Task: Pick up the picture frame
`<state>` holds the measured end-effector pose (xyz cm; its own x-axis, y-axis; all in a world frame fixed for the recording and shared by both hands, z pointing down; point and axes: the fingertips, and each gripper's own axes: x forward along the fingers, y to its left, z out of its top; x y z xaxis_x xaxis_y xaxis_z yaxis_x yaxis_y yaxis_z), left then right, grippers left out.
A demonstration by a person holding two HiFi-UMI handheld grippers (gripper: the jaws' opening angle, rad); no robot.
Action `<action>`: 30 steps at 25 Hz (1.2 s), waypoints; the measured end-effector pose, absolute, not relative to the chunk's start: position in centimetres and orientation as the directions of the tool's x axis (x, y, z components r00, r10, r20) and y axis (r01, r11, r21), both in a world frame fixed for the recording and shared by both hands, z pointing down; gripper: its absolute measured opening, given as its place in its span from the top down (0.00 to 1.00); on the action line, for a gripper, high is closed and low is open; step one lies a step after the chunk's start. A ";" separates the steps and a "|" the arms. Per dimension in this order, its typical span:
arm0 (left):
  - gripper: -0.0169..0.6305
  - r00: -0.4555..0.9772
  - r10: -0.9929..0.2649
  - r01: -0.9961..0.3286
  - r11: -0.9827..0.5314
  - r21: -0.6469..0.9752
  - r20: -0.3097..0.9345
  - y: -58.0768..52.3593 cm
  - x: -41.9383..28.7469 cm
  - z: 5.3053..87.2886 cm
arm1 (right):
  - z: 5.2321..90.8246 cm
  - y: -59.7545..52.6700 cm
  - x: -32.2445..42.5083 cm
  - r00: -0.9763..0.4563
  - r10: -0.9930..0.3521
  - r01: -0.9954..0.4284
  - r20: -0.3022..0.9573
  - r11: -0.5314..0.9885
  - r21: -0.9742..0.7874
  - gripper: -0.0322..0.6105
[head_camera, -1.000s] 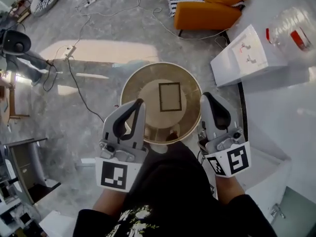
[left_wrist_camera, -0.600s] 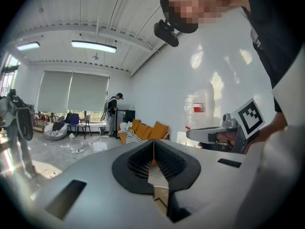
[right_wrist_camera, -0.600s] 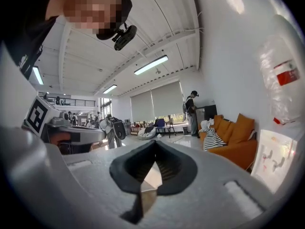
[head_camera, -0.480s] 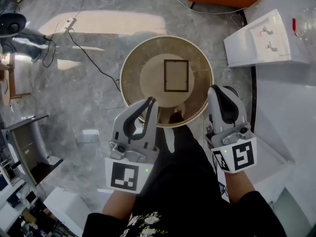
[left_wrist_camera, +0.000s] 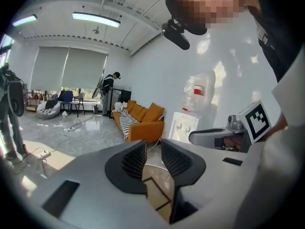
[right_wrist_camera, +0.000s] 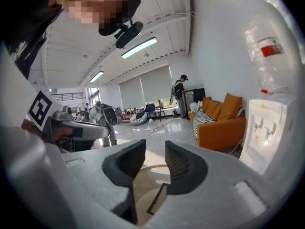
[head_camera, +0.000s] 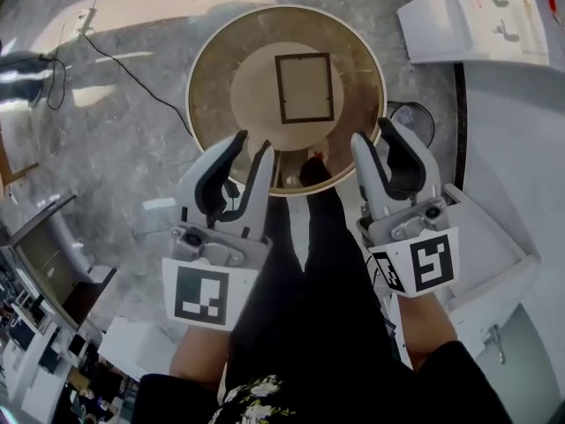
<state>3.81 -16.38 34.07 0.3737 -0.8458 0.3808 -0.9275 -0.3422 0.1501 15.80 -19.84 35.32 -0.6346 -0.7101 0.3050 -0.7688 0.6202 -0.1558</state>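
Observation:
The picture frame (head_camera: 305, 88) is a thin dark rectangle lying flat on the pale middle of a round brown table (head_camera: 212, 104). Both grippers hang over the table's near edge, short of the frame. My left gripper (head_camera: 251, 146) is below and left of it, and my right gripper (head_camera: 374, 135) is below and right. Each pair of jaws has just been opening and stands apart with nothing between. Past the left gripper (left_wrist_camera: 153, 147) a corner of the frame (left_wrist_camera: 159, 194) shows on the tabletop. The right gripper (right_wrist_camera: 155, 149) likewise looks onto a frame (right_wrist_camera: 157, 199) edge.
A white cabinet (head_camera: 477, 16) stands to the table's upper right, with a dark round object (head_camera: 410, 122) just beside the right gripper. A cable (head_camera: 115, 60) runs over the grey floor on the left. An orange sofa (left_wrist_camera: 143, 120) sits farther back. The person's black-clad legs are below the grippers.
Both grippers came down toward the table's near edge and their jaws went from shut to apart. The table and frame now look closer and higher in the head view.

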 end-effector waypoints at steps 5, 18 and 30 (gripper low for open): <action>0.79 0.367 -0.823 -0.930 -0.328 0.164 0.435 -17.0 3.5 39.3 | 40.6 -20.9 15.9 -0.613 -0.708 -0.785 0.351 0.596 -0.168 0.75; 0.74 0.286 -0.783 -0.958 -0.210 0.198 0.552 -17.8 3.6 52.5 | 52.8 -22.0 16.7 -0.591 -0.653 -0.792 0.473 0.579 -0.191 0.75; 0.73 0.308 -0.737 -0.950 -0.206 0.234 0.602 -19.6 5.6 64.8 | 64.0 -22.9 16.8 -0.592 -0.617 -0.787 0.519 0.580 -0.209 0.76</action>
<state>5.61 -19.55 64.78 0.3080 -0.7366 0.6021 -0.9502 -0.2062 0.2338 16.84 -22.91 64.05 -0.5922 -0.6167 0.5187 -0.7872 0.5801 -0.2092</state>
